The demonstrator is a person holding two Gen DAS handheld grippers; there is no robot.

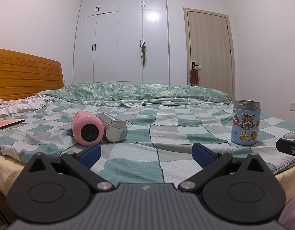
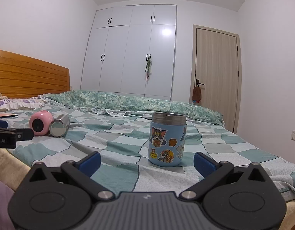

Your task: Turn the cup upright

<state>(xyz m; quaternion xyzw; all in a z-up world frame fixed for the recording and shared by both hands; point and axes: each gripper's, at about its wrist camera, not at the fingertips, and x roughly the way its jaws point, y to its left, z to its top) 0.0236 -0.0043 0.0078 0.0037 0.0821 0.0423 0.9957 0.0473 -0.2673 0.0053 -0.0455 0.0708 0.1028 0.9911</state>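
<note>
A blue cartoon cup (image 2: pixel 167 140) with a steel rim stands upright on the checked bedspread (image 2: pixel 113 141), just beyond my right gripper (image 2: pixel 147 162), which is open and empty. The cup also shows at the right in the left wrist view (image 1: pixel 246 122). A pink bottle (image 1: pixel 87 128) and a steel bottle (image 1: pixel 113 127) lie on their sides, touching, ahead-left of my left gripper (image 1: pixel 146 154), which is open and empty. Both bottles show small at the left in the right wrist view, pink (image 2: pixel 41 122) and steel (image 2: pixel 59 128).
A rolled green quilt (image 1: pixel 139 93) lies across the far side of the bed. A wooden headboard (image 1: pixel 26 72) and a pillow (image 1: pixel 19 105) are at the left, with a flat pink book (image 1: pixel 7 124). A white wardrobe (image 1: pixel 121 38) and a door (image 1: pixel 209 51) stand behind.
</note>
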